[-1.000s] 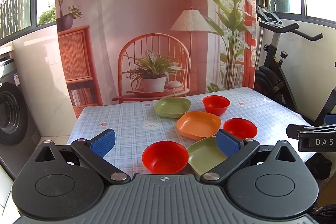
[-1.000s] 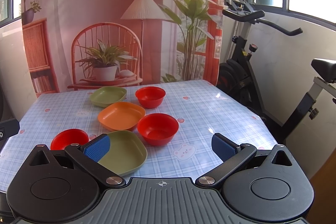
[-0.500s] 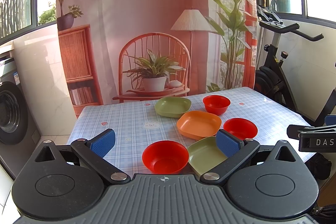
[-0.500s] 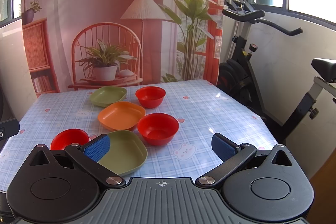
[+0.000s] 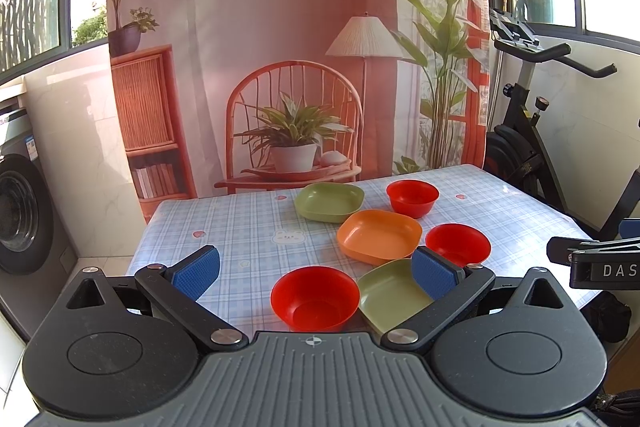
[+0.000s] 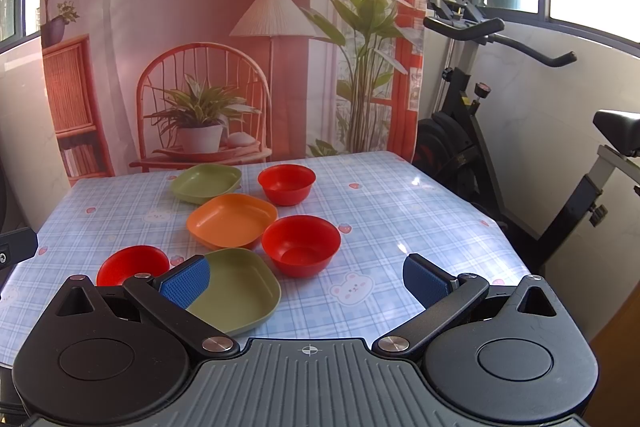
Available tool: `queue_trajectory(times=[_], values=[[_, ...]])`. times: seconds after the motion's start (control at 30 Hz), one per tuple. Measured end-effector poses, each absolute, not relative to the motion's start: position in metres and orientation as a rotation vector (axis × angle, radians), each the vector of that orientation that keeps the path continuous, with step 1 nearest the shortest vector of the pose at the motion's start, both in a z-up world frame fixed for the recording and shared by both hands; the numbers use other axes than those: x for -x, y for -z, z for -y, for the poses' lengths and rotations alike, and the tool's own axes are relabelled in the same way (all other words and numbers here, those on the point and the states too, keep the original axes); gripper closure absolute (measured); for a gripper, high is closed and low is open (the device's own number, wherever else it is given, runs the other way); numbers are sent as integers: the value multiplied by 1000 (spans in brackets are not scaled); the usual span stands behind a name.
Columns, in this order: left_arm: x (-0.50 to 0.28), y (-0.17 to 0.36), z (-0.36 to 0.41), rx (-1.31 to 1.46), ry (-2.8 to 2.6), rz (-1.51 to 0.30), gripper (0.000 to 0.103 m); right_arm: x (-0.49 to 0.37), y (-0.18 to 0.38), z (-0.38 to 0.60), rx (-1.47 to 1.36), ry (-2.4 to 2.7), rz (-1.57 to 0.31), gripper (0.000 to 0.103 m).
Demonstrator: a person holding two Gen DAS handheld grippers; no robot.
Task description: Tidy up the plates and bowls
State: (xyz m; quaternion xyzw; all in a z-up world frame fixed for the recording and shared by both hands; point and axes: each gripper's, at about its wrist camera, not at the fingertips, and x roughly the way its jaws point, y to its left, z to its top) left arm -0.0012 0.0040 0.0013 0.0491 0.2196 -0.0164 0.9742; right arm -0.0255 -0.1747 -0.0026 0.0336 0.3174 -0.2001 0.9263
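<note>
On the checked tablecloth stand three red bowls and three square plates. In the left wrist view: a near red bowl [image 5: 315, 297], a near green plate [image 5: 390, 301], an orange plate [image 5: 379, 235], a right red bowl [image 5: 458, 244], a far green plate [image 5: 329, 201], a far red bowl [image 5: 412, 197]. My left gripper [image 5: 315, 273] is open and empty, held above the near bowl. My right gripper [image 6: 308, 277] is open and empty above the near table edge, with the near green plate [image 6: 236, 289] and a red bowl [image 6: 301, 244] just ahead of it.
The table [image 6: 400, 203] has a blue checked cloth. An exercise bike [image 6: 480, 131] stands right of the table. A washing machine [image 5: 24, 215] stands at the left. A printed backdrop hangs behind the table. The right gripper's body [image 5: 592, 263] shows at the left wrist view's right edge.
</note>
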Motion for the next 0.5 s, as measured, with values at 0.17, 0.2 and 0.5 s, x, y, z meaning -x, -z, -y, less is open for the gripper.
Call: queue_trajectory(times=[0.17,0.2,0.5], values=[[1,0,-4,-100,30,-445,0,25,2,175,-70,411,-651,0],[1,0,-4,-100,30,-446,0,25,3,175,-71,411,-651,0],[1,-2,-2,-109,19,-448,0,27,1,181,-107,410,-635,0]])
